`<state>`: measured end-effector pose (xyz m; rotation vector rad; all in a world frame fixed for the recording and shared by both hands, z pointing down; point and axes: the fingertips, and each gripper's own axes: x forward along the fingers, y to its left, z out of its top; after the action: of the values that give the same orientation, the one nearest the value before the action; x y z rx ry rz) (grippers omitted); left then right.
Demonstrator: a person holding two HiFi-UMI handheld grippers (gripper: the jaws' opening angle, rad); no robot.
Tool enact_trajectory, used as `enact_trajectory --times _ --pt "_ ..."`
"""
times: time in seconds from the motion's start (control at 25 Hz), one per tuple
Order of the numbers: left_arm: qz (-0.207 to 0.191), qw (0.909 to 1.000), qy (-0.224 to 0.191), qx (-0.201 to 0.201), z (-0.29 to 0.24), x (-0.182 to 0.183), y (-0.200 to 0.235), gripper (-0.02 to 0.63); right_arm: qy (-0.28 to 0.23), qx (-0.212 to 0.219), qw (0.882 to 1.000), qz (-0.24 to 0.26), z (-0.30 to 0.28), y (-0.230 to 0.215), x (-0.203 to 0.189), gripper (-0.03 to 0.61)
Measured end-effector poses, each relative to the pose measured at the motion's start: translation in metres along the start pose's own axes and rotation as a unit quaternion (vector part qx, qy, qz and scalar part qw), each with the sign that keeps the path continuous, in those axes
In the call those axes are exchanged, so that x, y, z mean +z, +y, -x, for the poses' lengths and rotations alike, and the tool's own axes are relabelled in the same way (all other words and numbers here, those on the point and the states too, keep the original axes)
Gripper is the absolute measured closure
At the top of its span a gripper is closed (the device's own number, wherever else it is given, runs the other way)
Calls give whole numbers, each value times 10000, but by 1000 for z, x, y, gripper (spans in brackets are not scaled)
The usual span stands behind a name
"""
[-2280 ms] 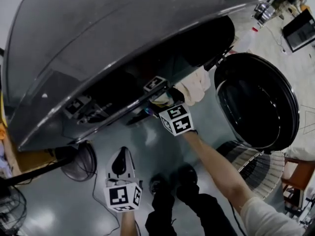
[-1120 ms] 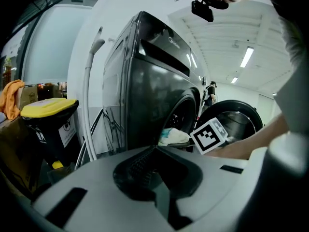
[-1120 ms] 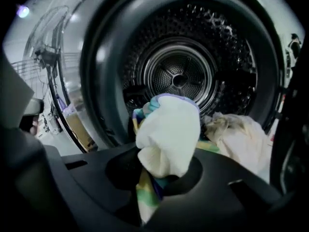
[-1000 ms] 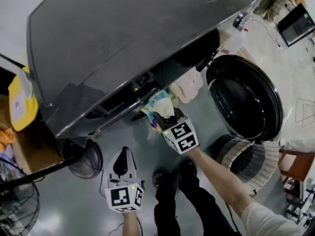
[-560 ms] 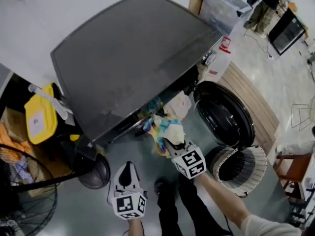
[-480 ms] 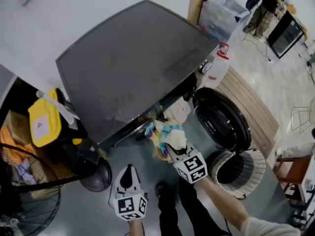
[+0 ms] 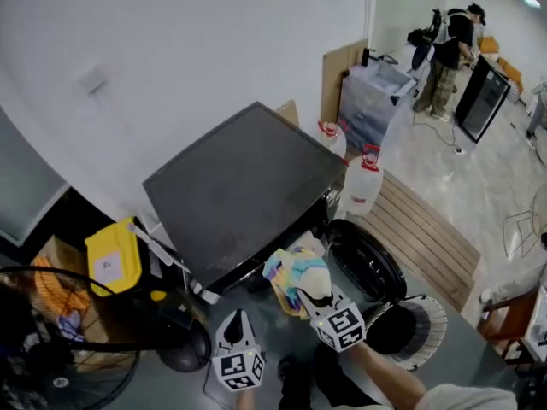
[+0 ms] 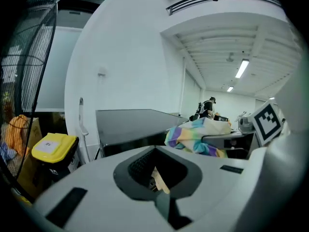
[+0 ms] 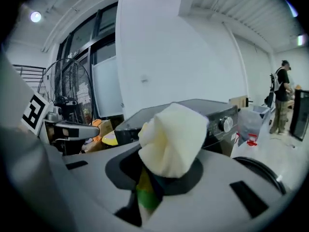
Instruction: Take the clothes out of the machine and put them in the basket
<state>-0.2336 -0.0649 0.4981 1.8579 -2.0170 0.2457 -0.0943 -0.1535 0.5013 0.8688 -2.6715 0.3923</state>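
- Lifting the clothes (image 7: 295,272) away from the machine (image 7: 244,186) looks like the step you are on. The bundle hangs in the air in front of the machine, beside its open round door (image 7: 366,259).
- Your right tongs (image 7: 313,295) are squeezed narrow on the bundle. A soft cream piece puffs up out of them, with rainbow-coloured cloth bunched under it.
- Your left tongs (image 7: 238,327) are pressed together with nothing in them, off to the side.
- Next, you probably need to carry the bundle over to your right, above the basket (image 7: 433,319), and only then let go.
- The cloth is floppy and crumpled, so a loose end could catch on the door.
- The basket is round and pale with slatted sides. It sits on the shiny grey floor (image 7: 466,357) by the door.
- The machine is a dark box with a flat, smooth top.
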Motion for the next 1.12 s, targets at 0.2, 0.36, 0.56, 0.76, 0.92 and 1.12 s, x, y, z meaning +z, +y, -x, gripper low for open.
enact_trajectory --times 0.2,0.36,0.56,0.76,0.92,1.12 --pt "-106 9997 -179 -150 12 50 -24 595 -196 -46 9997 125 48 8 59 495" --pt "-229 9987 -354 -291 20 87 -42 595 -365 -135 9992 107 77 13 90 494" --pt "-354 9973 -434 -475 26 109 -69 595 -494 -302 9983 43 111 10 106 495" --pt "-589 9945 -517 -698 25 130 -90 595 -674 -552 9961 102 139 0 122 494" --pt "-693 9920 -602 -866 24 142 -107 595 -802 -767 9937 151 161 -13 130 494" --pt "-806 9878 -649 -1165 20 147 -135 595 -882 -1110 9899 18 186 -30 122 494"
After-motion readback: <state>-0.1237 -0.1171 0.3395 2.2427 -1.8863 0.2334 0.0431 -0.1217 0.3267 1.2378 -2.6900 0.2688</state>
